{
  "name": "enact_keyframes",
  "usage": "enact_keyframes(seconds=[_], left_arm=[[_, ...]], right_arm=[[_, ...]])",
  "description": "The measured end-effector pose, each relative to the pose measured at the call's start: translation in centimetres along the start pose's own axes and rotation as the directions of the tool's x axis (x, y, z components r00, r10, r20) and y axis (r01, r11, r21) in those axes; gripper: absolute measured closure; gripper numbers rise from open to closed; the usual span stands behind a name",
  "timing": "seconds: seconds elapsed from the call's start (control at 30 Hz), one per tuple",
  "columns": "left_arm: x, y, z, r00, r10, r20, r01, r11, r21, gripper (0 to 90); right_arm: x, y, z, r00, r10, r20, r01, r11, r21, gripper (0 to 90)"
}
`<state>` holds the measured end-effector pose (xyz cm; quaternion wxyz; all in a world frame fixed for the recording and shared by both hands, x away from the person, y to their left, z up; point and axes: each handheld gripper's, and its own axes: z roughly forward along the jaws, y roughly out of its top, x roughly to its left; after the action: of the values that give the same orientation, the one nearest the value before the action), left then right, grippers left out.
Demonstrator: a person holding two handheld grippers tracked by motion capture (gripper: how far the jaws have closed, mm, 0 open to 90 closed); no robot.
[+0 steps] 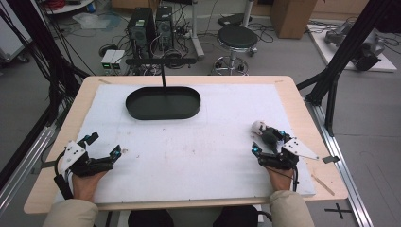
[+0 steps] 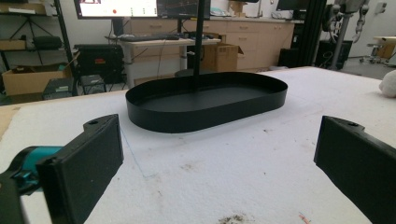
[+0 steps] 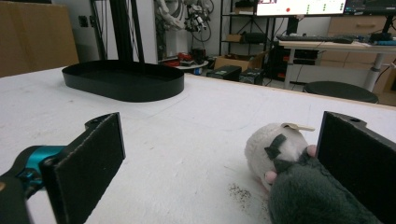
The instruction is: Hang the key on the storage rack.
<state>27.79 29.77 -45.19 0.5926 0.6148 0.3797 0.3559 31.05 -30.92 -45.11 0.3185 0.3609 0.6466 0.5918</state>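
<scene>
Plush toy [image 3: 289,172] between open right gripper [image 3: 224,158] fingers, black tray [image 1: 163,102] beyond

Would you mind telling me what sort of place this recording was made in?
Most likely a robotics lab or workshop: computer towers with loose cables on the floor, monitors above a desk, and a black frame around the padded table.

The high view looks forward and down over the whole table [image 1: 198,189]. Each gripper view sits low near the tabletop, facing across it; all three share the black tray [image 1: 163,103] [image 2: 208,100] [image 3: 123,80].
</scene>
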Motion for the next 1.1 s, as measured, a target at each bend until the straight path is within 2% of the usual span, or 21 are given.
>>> enact_keyframes(seconds=[0.77,0.93,1.1], left_arm=[[0.0,0.0,0.1,1.0,0.0,-0.001,0.0,1.0,0.009,1.7],[0.0,0.0,0.1,1.0,0.005,0.001,-0.005,0.9999,0.012,1.7],[0.0,0.0,0.2,1.0,-0.003,0.001,0.003,0.9999,0.012,1.7]], right_arm=[[-0.3,0.1,0.0,1.0,0.001,-0.004,-0.001,1.0,-0.007,0.4],[-1.0,1.7,-0.4,0.9999,-0.006,-0.011,0.006,1.0,-0.004,0.5],[-2.6,4.1,-0.6,0.9999,-0.016,-0.004,0.016,0.998,0.069,0.5]])
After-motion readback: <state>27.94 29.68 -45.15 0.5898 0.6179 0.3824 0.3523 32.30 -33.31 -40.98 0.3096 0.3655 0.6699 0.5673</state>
